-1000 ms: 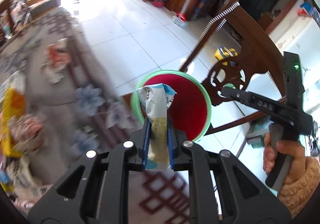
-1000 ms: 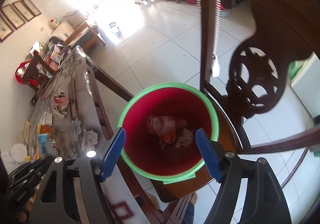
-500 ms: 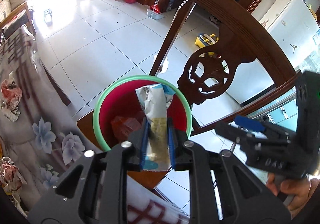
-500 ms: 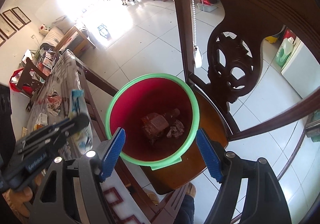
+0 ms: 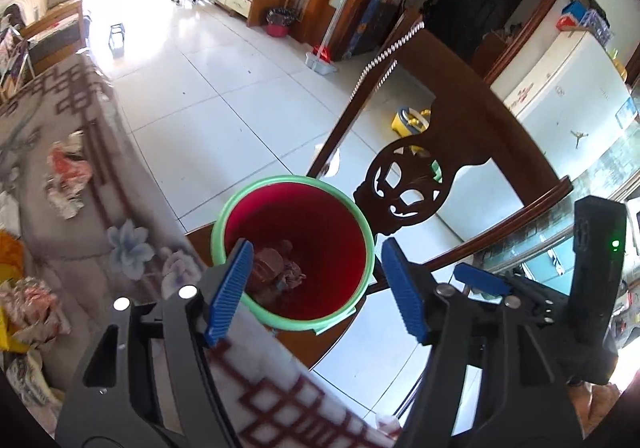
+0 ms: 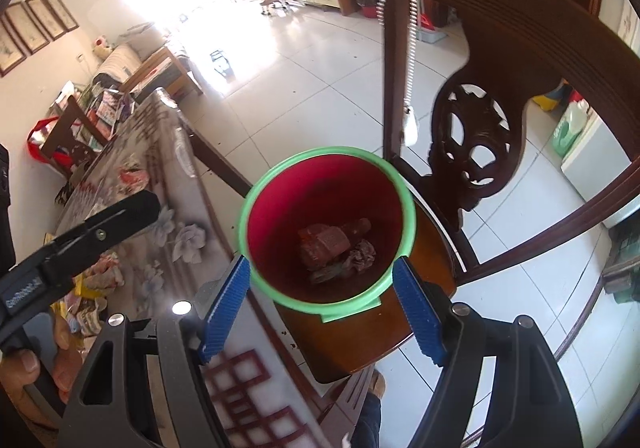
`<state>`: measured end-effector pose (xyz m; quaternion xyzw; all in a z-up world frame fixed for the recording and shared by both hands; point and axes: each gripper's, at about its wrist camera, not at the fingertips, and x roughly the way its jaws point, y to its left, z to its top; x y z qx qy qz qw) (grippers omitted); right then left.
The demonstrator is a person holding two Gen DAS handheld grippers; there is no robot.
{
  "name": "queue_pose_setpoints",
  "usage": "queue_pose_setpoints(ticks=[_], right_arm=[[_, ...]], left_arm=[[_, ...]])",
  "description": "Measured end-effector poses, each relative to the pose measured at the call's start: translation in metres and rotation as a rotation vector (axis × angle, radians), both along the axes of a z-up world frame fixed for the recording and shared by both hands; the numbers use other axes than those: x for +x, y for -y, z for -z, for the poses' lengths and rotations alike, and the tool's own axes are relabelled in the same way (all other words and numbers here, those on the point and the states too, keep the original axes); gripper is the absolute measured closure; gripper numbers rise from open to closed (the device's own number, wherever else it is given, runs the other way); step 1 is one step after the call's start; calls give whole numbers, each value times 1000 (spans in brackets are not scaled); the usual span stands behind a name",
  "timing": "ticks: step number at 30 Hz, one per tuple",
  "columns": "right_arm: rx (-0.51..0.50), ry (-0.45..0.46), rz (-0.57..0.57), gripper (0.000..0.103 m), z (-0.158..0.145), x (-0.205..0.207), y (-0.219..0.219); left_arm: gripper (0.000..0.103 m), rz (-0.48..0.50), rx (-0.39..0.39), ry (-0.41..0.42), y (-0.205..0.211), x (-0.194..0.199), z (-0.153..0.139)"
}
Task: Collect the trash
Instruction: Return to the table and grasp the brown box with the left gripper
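We are holding both claws, left claw (image 5: 316, 288) and right claw (image 6: 320, 308), spread wide and empty | trash (image 6: 336, 248) is lying in bin (image 6: 320, 312) | bin is perching on chair (image 6: 424, 248) beside table (image 5: 80, 248); we are risking knocking it reaching for remaining wrappers (image 5: 64, 176).

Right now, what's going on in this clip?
A person is clearing trash with a handheld gripper in each hand. Both the left gripper and the right gripper are open and empty above the red bin, which sits on a wooden chair and holds some wrappers. More crumpled trash lies on the flowered table.
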<state>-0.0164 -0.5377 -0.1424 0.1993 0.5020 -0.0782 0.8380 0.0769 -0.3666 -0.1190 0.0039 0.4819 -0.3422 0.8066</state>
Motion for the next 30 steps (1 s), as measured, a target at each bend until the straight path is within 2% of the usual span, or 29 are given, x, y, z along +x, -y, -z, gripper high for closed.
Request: queue_pose_setpoints(ticks=[8,15,26,30], right_arm=[[-34,28,-94,30,-14,-10,-63],[-32,14,-191,30,-12,-11,-127],[-19,-5,-348,30,-6,-6,-236],[-17,-9,-388,30,-4,-8,-268]], left_arm=[[34,-105,-17,19,-78,-34,-17],[34,-234,11,-30,-171,-59,-5],[34,-489,55,-81,-322,-76,13],[34,-549,88,-95,-365,-82,23]])
